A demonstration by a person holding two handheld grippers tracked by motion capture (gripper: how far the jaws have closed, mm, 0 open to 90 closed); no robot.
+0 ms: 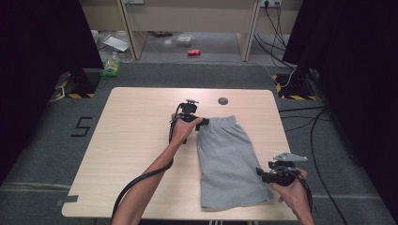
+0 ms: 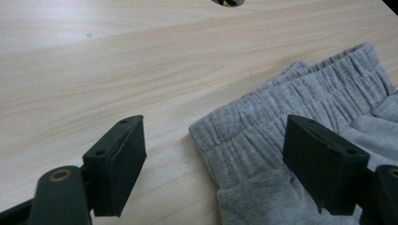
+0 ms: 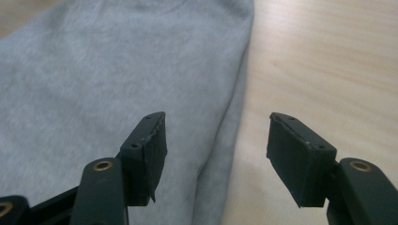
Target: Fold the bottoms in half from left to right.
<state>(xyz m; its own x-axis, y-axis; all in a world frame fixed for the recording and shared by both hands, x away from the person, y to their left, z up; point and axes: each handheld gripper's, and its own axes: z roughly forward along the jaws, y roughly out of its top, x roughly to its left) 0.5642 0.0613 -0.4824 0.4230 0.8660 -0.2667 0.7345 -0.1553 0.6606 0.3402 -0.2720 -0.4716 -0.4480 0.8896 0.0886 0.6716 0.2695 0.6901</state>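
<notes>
Grey shorts (image 1: 230, 161) lie folded lengthwise on the right half of the wooden surface (image 1: 141, 140), waistband toward the far edge, hems close to the near edge. Up at the waistband, the left gripper (image 1: 193, 123) sits with its fingers (image 2: 117, 164) spread apart, straddling the elastic corner without pinching it. Down by the near right corner, the right gripper (image 1: 268, 174) hangs beside the hem, fingers (image 3: 148, 154) apart too, one over the cloth, one over bare wood, nothing clamped. Looks like both ends are lined up for a pinch, likely so the shorts can be folded across, waistband to hems. No earlier frame is shown, so no motion is claimed here.
</notes>
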